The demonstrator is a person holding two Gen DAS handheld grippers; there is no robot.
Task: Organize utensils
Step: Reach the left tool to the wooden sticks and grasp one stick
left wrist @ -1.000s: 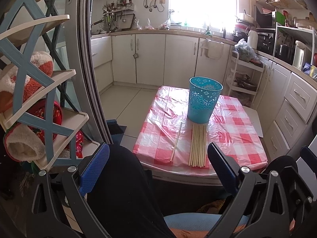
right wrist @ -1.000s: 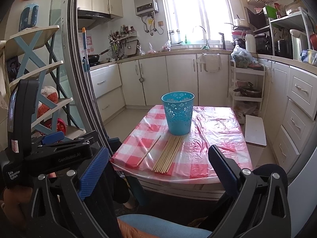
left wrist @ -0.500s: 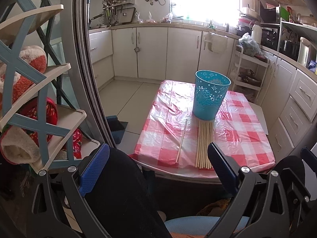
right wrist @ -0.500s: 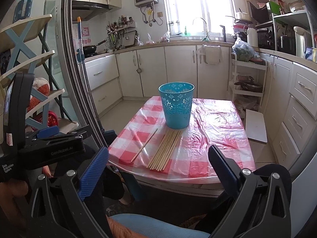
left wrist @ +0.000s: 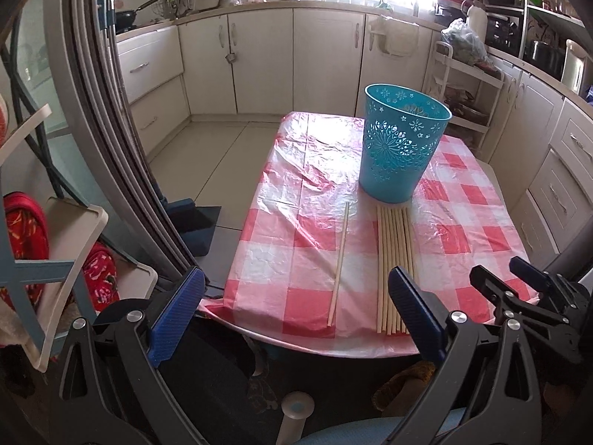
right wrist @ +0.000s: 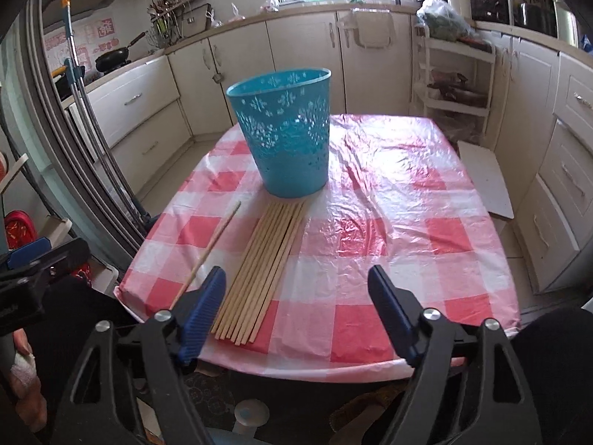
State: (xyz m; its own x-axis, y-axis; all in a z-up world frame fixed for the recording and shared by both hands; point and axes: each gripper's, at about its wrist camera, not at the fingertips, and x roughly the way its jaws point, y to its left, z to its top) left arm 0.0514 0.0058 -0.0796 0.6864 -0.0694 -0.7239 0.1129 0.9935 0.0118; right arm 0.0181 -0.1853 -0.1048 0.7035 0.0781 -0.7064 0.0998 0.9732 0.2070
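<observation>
A row of several wooden chopsticks (left wrist: pixel 394 267) lies on the red-checked tablecloth (left wrist: pixel 289 252), just in front of a blue perforated basket (left wrist: pixel 402 146). One single chopstick (left wrist: pixel 339 261) lies apart to their left. My left gripper (left wrist: pixel 296 315) is open and empty, near the table's front edge. In the right wrist view the row of chopsticks (right wrist: pixel 265 270), the single chopstick (right wrist: pixel 209 250) and the basket (right wrist: pixel 287 133) show too. My right gripper (right wrist: pixel 296 309) is open and empty over the front edge, just right of the row.
White kitchen cabinets (left wrist: pixel 326 59) line the back and right. A sliding door frame (left wrist: pixel 92 111) and a shelf rack (left wrist: pixel 55 252) stand at the left. A white trolley (right wrist: pixel 456 74) stands behind the table. The other gripper shows at far left in the right wrist view (right wrist: pixel 37 270).
Both grippers have moved forward and closer to the table, so the chopsticks and basket appear larger. Both stay open. Nothing on the table has moved.
</observation>
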